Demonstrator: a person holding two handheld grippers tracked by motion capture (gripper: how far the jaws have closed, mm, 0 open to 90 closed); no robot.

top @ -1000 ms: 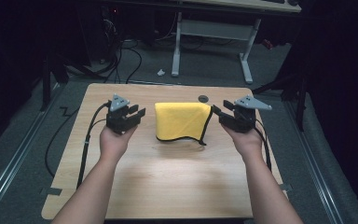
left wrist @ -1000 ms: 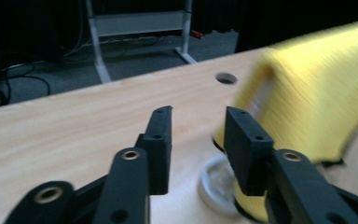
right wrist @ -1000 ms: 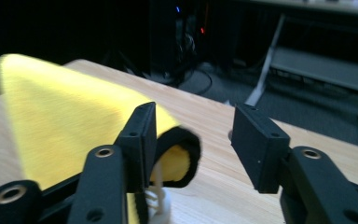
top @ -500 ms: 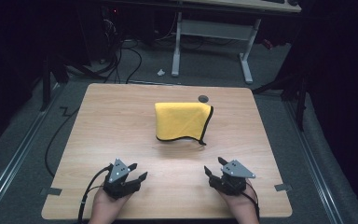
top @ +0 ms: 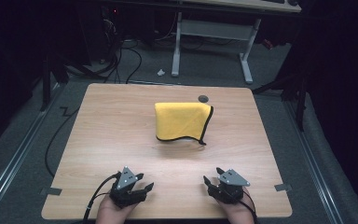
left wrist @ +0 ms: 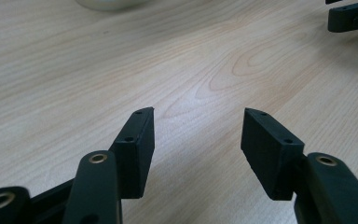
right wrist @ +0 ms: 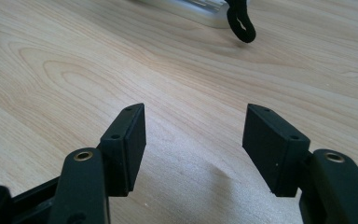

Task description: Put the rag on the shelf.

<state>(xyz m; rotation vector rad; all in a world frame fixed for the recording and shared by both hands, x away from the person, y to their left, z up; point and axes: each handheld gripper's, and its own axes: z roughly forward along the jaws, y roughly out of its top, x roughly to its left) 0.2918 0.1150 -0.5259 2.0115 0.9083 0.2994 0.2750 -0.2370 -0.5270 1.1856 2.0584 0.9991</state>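
Yellow cloth (top: 182,121) (folded) well beyond both gaping grippers, mid-table.

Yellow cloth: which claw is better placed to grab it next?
Right, marginally. The yellow cloth lies right of the table's centre, its loose black-edged corner nearer the right claw. The left claw has farther to go. Both are open.

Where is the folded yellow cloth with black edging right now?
In the high view the folded yellow cloth with black edging lies on the wooden table, slightly toward the far edge, just before a small dark round disc.
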